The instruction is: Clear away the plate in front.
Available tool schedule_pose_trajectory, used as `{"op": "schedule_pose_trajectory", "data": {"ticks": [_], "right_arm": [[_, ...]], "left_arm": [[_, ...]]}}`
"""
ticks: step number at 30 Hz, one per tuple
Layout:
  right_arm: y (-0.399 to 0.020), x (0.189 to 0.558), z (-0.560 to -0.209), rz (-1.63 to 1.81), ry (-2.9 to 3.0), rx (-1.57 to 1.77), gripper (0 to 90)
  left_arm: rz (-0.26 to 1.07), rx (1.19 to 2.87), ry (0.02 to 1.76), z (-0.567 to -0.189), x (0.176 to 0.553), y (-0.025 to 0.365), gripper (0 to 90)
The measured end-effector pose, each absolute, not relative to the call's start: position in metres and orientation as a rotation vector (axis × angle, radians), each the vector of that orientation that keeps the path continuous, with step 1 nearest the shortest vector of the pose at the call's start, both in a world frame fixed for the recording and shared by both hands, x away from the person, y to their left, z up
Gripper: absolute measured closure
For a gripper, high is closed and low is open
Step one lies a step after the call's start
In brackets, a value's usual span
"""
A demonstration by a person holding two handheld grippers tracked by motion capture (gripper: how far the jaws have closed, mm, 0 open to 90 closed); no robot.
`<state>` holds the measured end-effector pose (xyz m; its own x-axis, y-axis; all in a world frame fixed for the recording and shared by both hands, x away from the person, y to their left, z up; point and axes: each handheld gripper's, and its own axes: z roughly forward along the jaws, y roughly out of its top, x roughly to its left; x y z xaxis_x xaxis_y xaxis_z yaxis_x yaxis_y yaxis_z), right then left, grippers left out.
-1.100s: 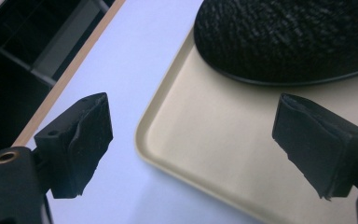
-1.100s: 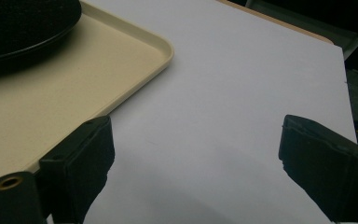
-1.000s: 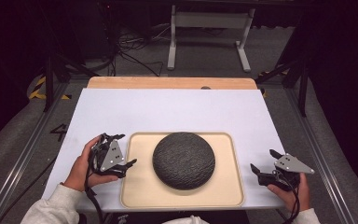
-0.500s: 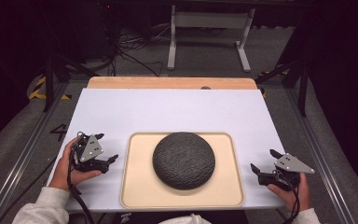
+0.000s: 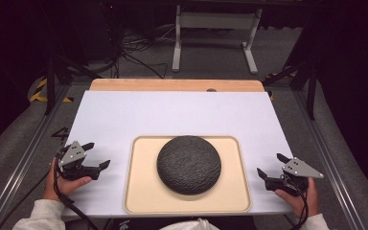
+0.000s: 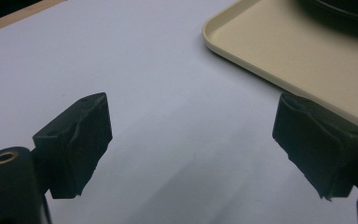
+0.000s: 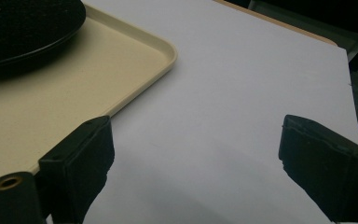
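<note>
High view: beige tray [image 5: 139,191] sits near-centre on the white table [image 5: 172,115], w/ a dark textured dome-shaped obj [image 5: 189,164] in the tray's middle, slightly toward its far side. Can't tell what the obj is (lid/bowl/cushion?).

Left gripper [image 5: 95,158] is on the table just left of the tray, jaws wide apart, nothing in them. Right gripper [image 5: 271,166] is just right of the tray at the near edge, jaws also spread wide, empty. Neither touches tray or dome.

Risks, imo:
- Tray rim is low and thin; a jaw coming in flat could ride under/over it and shove the tray instead of gripping.
- Lifting from one side only → tray tilts, dome slides off.
- Dome looks too broad for either jaw span; pinch at its edge likely slips.
- Right gripper is close to the table's near edge, cable may snag.
</note>
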<state>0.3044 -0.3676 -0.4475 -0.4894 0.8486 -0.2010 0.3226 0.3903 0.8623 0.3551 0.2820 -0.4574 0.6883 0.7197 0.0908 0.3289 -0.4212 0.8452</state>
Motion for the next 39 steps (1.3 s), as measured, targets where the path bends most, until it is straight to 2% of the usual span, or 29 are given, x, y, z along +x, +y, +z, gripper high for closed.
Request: {"op": "schedule_pose_trajectory", "data": {"ticks": [6, 9, 26, 39], "right_arm": [[-0.368, 0.304, -0.448, 1.048, 2.004, 0.999, 11.1], [-0.367, 0.304, -0.448, 1.051, 2.005, 0.992, 11.0], [-0.367, 0.304, -0.446, 1.067, 1.999, 0.982, 10.8], [-0.365, 0.305, -0.445, 1.077, 1.995, 0.979, 10.8]], "left_arm": [[0.585, 2.010, 0.811, -0.455, 0.349, 0.283, 12.0], [0.579, 2.026, 0.795, -0.457, 0.348, 0.282, 15.6], [0.583, 2.023, 0.824, -0.457, 0.350, 0.276, 10.3], [0.629, 2.046, 0.838, -0.455, 0.350, 0.271, 10.9]]}}
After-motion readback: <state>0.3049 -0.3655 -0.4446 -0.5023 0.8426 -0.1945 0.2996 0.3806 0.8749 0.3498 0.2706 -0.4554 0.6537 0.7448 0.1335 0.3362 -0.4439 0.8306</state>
